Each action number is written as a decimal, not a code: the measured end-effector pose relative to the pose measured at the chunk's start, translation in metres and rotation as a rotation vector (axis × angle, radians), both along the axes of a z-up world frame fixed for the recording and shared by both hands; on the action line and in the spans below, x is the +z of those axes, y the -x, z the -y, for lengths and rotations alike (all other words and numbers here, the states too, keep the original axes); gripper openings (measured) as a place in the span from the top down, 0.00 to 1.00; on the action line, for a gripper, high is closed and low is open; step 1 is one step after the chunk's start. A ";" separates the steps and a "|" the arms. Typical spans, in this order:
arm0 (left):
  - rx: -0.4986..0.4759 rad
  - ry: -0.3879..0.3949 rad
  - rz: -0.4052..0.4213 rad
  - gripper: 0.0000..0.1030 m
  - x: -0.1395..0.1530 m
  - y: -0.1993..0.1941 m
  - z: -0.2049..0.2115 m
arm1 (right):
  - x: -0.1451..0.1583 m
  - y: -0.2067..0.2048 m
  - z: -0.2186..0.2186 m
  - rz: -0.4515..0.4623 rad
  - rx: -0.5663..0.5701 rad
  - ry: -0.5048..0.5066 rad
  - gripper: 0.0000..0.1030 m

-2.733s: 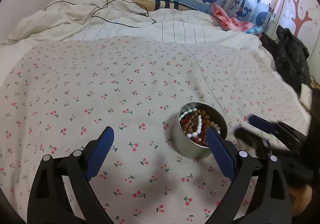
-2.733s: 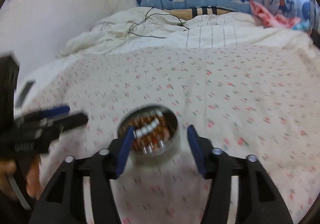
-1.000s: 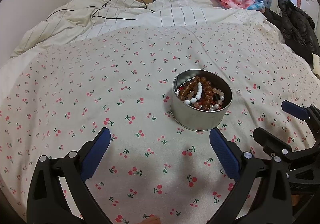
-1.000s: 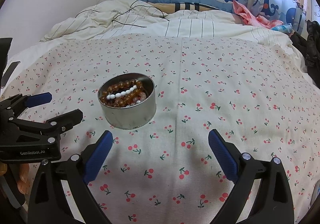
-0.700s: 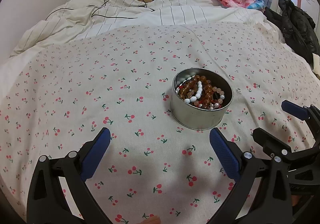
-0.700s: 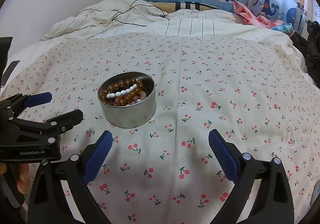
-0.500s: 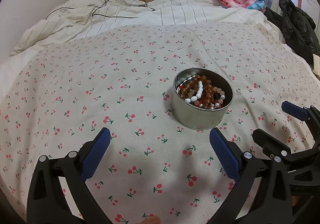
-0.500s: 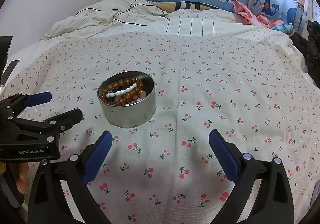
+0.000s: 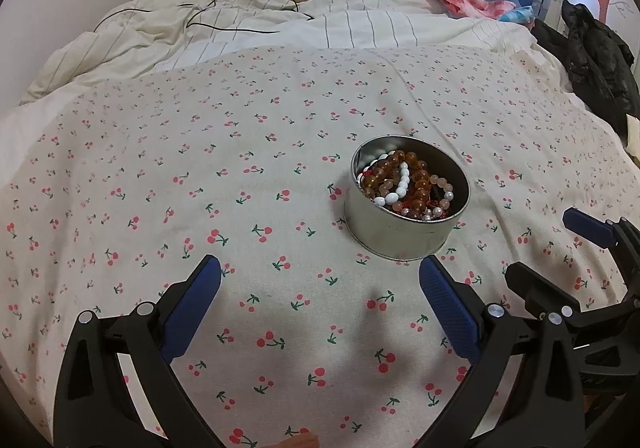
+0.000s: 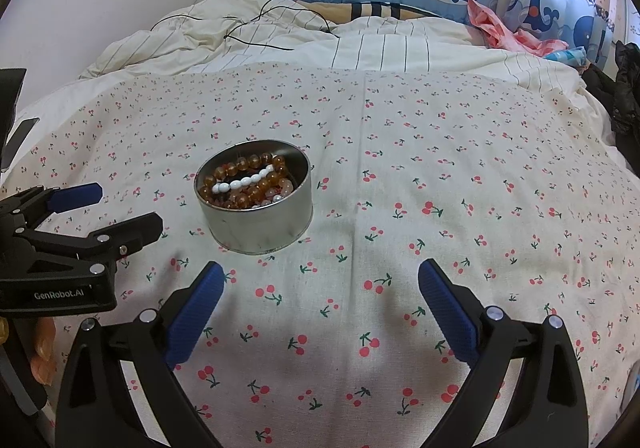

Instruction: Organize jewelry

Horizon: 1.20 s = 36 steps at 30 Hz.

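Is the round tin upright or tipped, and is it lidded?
Upright and lidless: the tin sits flat on the sheet, its mouth showing bead bracelets inside.

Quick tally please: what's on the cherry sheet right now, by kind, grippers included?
Tins: 1
Bead heaps, inside the tin, strands too tangled to count: 1
Grippers, both open and empty: 2, left, right
Total: 4

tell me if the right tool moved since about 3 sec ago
Yes. The right tool has backed away from the tin, which earlier sat between its fingers and now stands clear ahead on the cherry sheet.
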<state>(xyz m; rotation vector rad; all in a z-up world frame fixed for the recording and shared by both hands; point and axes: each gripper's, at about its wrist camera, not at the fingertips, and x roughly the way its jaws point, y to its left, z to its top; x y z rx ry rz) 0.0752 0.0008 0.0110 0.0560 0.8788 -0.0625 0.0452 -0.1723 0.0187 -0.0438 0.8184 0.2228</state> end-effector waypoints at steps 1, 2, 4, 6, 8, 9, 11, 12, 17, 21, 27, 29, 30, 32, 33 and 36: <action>-0.001 0.000 0.001 0.07 0.000 0.000 0.000 | 0.000 0.000 0.000 0.000 0.000 -0.002 0.09; -0.003 0.000 0.001 0.07 0.000 0.001 0.001 | 0.000 0.000 0.000 0.000 -0.001 -0.001 0.09; -0.006 -0.005 0.001 0.07 0.000 0.001 0.002 | 0.000 0.000 0.000 -0.001 -0.001 -0.001 0.09; -0.009 -0.013 0.000 0.07 0.000 0.001 0.003 | -0.002 0.000 0.000 -0.002 0.000 0.000 0.09; -0.011 -0.016 -0.001 0.07 0.000 0.002 0.004 | -0.003 0.000 0.001 -0.002 0.001 0.000 0.09; -0.011 -0.016 -0.001 0.07 0.001 0.002 0.004 | -0.002 0.000 0.000 -0.002 0.000 0.000 0.09; -0.012 -0.017 -0.003 0.07 0.001 0.001 0.004 | -0.002 0.000 0.000 -0.002 0.000 0.000 0.09; -0.011 -0.019 -0.004 0.07 0.001 0.001 0.004 | -0.002 0.000 0.000 -0.002 -0.001 0.000 0.09; -0.011 -0.028 -0.007 0.07 0.001 0.002 0.006 | -0.002 0.000 0.000 -0.002 0.000 0.000 0.09; -0.005 -0.036 -0.012 0.07 0.001 0.001 0.006 | -0.002 0.000 0.000 -0.003 0.000 0.000 0.09; -0.009 -0.040 -0.011 0.07 0.002 0.000 0.006 | -0.002 0.000 0.000 -0.003 0.000 0.000 0.09; -0.011 -0.046 -0.012 0.07 0.001 0.001 0.006 | -0.002 -0.001 0.000 -0.003 0.000 0.000 0.09; -0.012 -0.047 -0.012 0.07 0.001 0.001 0.006 | -0.002 -0.001 0.000 -0.003 0.000 0.000 0.09; -0.014 -0.048 -0.012 0.07 0.001 0.001 0.007 | -0.002 0.000 0.000 -0.003 0.000 0.001 0.09; -0.014 -0.051 -0.011 0.07 0.001 0.001 0.007 | -0.002 -0.001 0.000 -0.003 0.000 0.000 0.09; -0.016 -0.048 -0.014 0.07 0.001 0.001 0.008 | -0.002 -0.001 0.000 -0.003 0.000 0.000 0.09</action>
